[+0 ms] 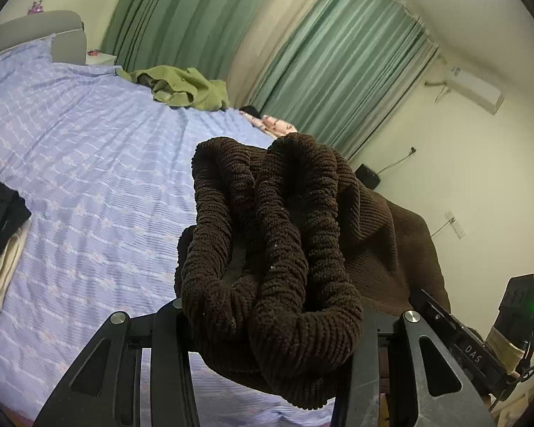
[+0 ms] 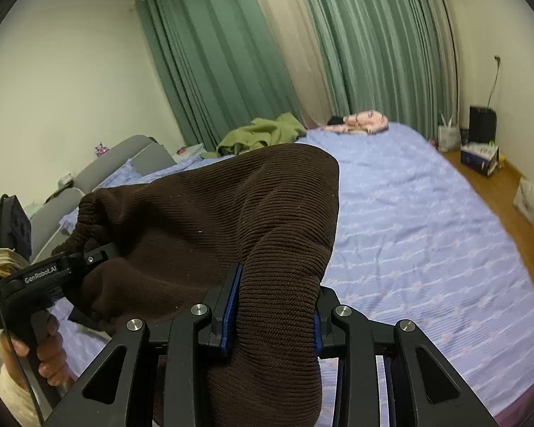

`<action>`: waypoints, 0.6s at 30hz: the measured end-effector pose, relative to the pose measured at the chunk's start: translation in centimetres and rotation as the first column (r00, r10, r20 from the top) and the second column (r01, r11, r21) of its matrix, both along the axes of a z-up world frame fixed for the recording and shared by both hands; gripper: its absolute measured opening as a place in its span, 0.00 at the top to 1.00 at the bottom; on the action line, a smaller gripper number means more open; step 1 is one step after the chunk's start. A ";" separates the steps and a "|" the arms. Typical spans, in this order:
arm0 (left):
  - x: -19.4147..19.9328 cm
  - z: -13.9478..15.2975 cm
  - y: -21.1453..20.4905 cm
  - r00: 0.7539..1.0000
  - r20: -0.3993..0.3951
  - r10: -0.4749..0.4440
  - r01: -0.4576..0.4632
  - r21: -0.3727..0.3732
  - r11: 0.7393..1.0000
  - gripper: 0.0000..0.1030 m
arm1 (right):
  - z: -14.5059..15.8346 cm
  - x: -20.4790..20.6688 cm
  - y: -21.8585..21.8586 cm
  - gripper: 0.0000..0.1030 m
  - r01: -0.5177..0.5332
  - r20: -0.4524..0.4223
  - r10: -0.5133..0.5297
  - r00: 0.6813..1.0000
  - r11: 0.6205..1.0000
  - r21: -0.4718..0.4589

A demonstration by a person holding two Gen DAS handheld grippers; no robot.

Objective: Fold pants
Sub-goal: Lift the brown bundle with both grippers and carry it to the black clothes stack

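Dark brown ribbed pants (image 1: 277, 249) hang lifted above the lilac bedsheet (image 1: 89, 163). My left gripper (image 1: 272, 316) is shut on their bunched elastic waistband, which hides the fingertips. In the right wrist view the same pants (image 2: 210, 210) stretch from the left gripper (image 2: 89, 259), held by a person's hand (image 2: 48, 348), across to my right gripper (image 2: 272, 313). The right gripper is shut on a thick fold of the brown cloth between its blue pads (image 2: 231, 306). The right gripper's body (image 1: 480, 352) shows at the lower right of the left wrist view.
A crumpled green garment (image 1: 185, 89) and a pink patterned cloth (image 2: 359, 122) lie at the bed's far edge by green curtains (image 2: 231, 53). Folded black and cream clothes (image 1: 0, 235) sit at the bed's left side. Bags and boxes (image 2: 478, 154) stand on the wooden floor.
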State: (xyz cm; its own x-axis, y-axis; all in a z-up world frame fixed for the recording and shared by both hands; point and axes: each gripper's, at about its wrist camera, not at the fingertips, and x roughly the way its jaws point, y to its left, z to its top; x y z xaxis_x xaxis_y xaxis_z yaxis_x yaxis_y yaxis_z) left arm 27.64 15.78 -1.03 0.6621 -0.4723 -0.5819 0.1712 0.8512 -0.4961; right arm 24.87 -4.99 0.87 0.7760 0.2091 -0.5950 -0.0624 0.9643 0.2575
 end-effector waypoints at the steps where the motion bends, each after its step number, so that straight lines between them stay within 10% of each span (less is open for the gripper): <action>1: -0.8 0.2 -0.1 1.000 0.005 0.011 -0.011 -0.003 1.000 0.61 | 0.6 -0.5 -0.2 0.68 -0.003 0.009 0.003 1.000 1.000 -0.003; 18: -12.6 3.6 3.6 0.974 0.061 0.220 -0.222 0.024 0.975 0.60 | 3.6 -6.9 2.3 0.68 -0.205 0.059 0.203 0.977 0.979 0.023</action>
State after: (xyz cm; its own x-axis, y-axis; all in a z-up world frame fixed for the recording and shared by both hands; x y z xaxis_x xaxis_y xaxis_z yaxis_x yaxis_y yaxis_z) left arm 15.07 19.37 2.60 0.7811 -0.2929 -0.5514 0.0047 0.8858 -0.4640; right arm 17.95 -2.65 4.47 0.7474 0.3826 -0.5432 -0.2721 0.9221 0.2751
